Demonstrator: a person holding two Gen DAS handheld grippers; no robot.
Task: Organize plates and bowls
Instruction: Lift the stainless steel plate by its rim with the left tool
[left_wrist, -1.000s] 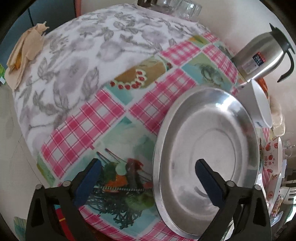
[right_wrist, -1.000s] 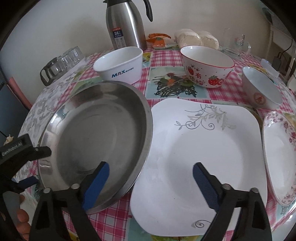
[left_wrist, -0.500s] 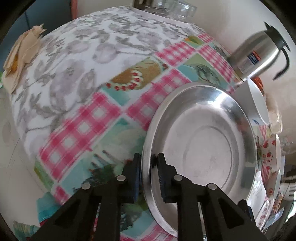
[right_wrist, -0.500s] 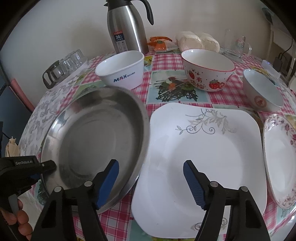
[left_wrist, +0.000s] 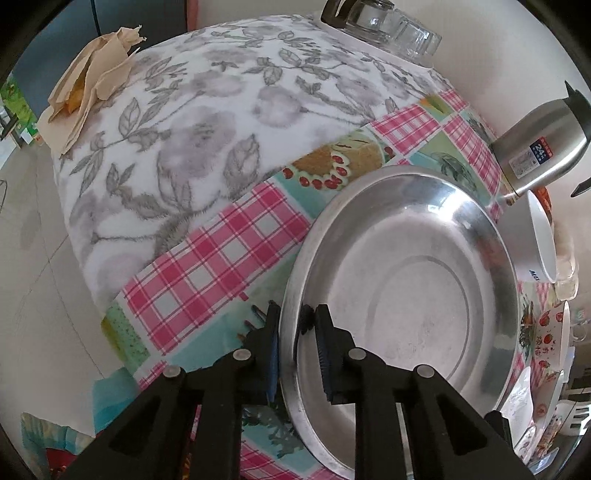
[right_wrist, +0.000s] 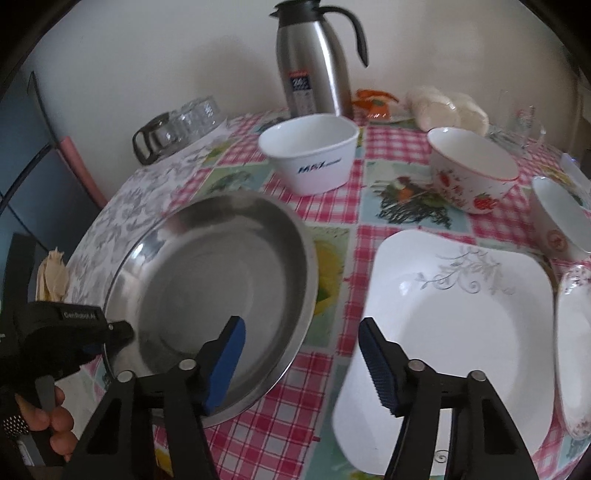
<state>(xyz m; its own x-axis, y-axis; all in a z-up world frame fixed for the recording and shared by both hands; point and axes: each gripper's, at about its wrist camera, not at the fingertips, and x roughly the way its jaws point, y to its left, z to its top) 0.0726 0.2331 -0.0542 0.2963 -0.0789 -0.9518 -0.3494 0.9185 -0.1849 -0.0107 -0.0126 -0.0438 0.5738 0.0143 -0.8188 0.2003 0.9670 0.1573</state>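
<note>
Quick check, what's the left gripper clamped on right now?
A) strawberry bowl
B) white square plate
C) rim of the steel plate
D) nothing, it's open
C: in the left wrist view the left gripper has its pads closed on either side of the steel plate rim.

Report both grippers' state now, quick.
Left gripper: shut on the steel plate rim.
Right gripper: open, holding nothing.
</note>
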